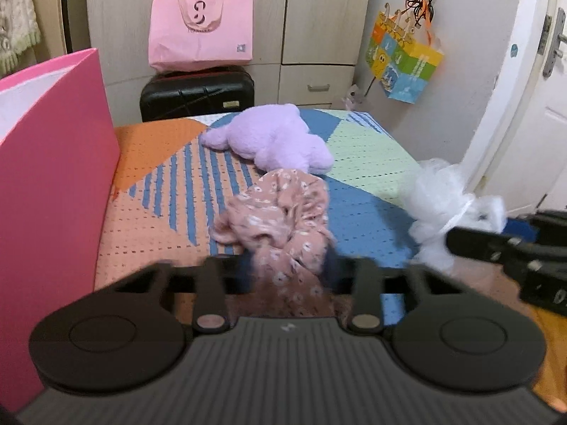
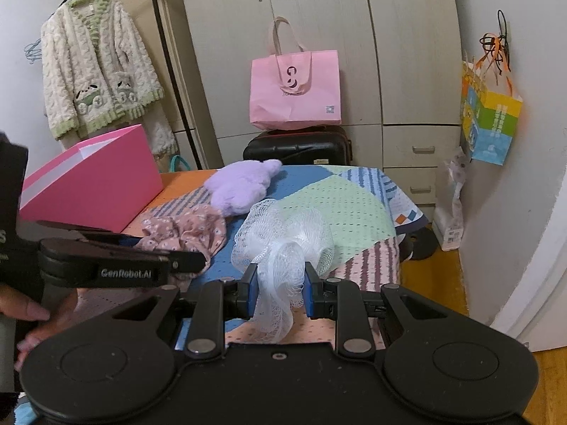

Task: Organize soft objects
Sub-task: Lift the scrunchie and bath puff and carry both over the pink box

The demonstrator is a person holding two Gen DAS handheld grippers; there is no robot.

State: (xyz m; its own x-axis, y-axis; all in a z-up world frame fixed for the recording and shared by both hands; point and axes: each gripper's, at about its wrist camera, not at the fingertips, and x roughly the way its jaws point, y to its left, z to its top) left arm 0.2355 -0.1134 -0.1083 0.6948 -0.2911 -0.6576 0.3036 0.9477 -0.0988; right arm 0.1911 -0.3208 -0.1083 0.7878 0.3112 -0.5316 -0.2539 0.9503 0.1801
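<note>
The left gripper [image 1: 288, 269] is clamped on a pink floral cloth [image 1: 280, 212], which bunches up between its blue-padded fingers and spills forward onto the bedspread [image 1: 368, 141]. In the left wrist view the fingers are blurred, but the fabric fills the gap between them. The right gripper [image 2: 280, 288] is closed on a white mesh sponge [image 2: 283, 241]; its blue pads [image 2: 252, 290] press the netting from both sides, and a loose tail of mesh hangs below them.

Both grippers sit at the near edge of a bed, the left one just to the left of the right one. The bedspread is patterned in orange, blue, pale green and striped patches. A purple plush toy [image 1: 269, 138] lies on it farther back, just beyond the cloth and touching its far edge. An open pink box [image 1: 53, 184] stands on the left side of the bed, beside the left gripper.

Beyond the bed, a black suitcase [image 2: 301, 147] stands against a pale wardrobe [image 2: 319, 35], with a pink tote bag [image 2: 296, 90] on top. A fluffy cream cardigan [image 2: 99, 67] hangs at left, and a colourful paper bag [image 2: 490, 124] hangs on the right wall.
</note>
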